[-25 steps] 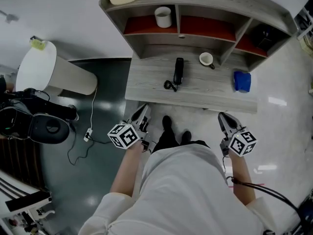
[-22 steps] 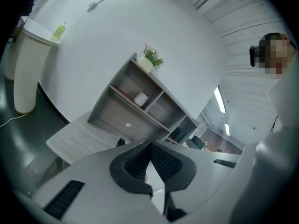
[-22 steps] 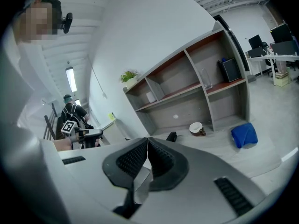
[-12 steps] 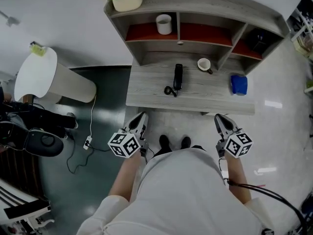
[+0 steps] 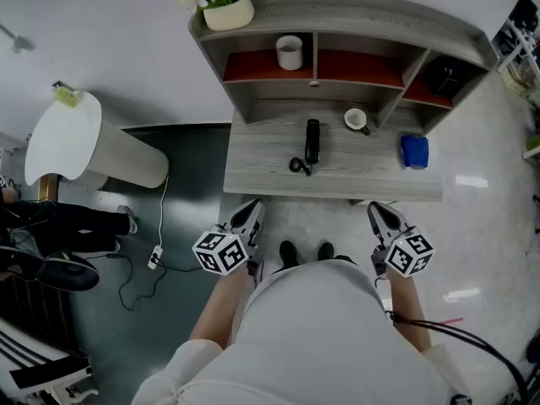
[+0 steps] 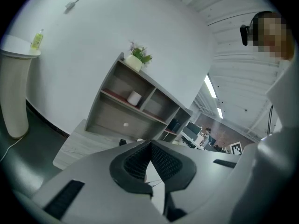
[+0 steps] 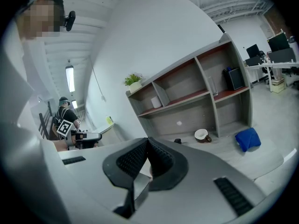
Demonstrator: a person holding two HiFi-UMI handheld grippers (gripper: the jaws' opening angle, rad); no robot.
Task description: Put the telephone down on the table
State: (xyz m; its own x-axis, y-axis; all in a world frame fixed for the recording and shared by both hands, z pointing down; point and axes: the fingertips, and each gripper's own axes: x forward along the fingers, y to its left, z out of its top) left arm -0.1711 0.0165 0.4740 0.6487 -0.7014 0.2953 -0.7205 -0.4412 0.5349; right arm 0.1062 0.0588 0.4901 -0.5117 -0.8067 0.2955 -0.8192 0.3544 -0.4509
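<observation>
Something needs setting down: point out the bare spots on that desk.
The desk's left end, up to the telephone, is bare. A smaller patch lies between the cup and the blue cloth. Around telephone and cup it is crowded.

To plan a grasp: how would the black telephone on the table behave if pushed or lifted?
The telephone lies flat and long, so it likely slides rather than rolls. Its curled cord looks floppy and may drag.

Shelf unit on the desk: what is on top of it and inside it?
A potted plant stands on top at the left end. A white cup sits in the left compartment, a dark thing in the right one. The top board covers the compartments' backs.
</observation>
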